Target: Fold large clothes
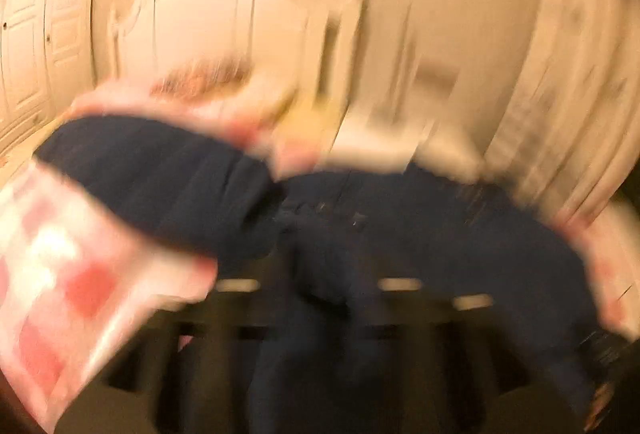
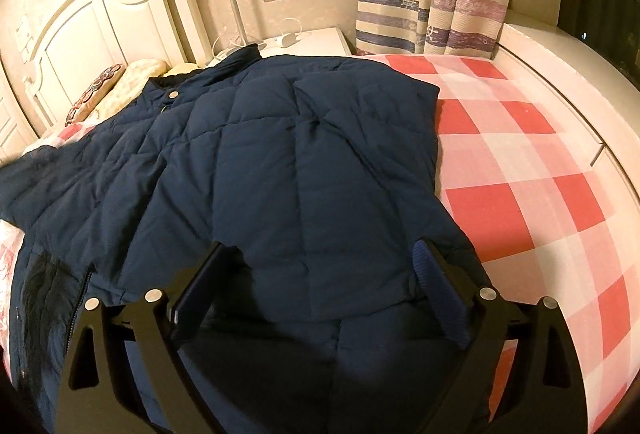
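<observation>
Navy quilted jacket [image 2: 256,154] lying on checked bedspread [image 2: 520,162], filling frame centre; long axis running from lower centre to collar at upper left. Right gripper [image 2: 320,274] hovering over hem, jaws spread, nearer. Left gripper: blurred view, state not discernible.

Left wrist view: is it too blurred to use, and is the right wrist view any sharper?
Left wrist view: heavy motion blur, only a dark navy jacket mass and pink checks readable; gripper state unreadable. Right wrist view: sharp, warm dim light, fisheye bending the bed edges, the open right gripper shadowing the jacket.
</observation>
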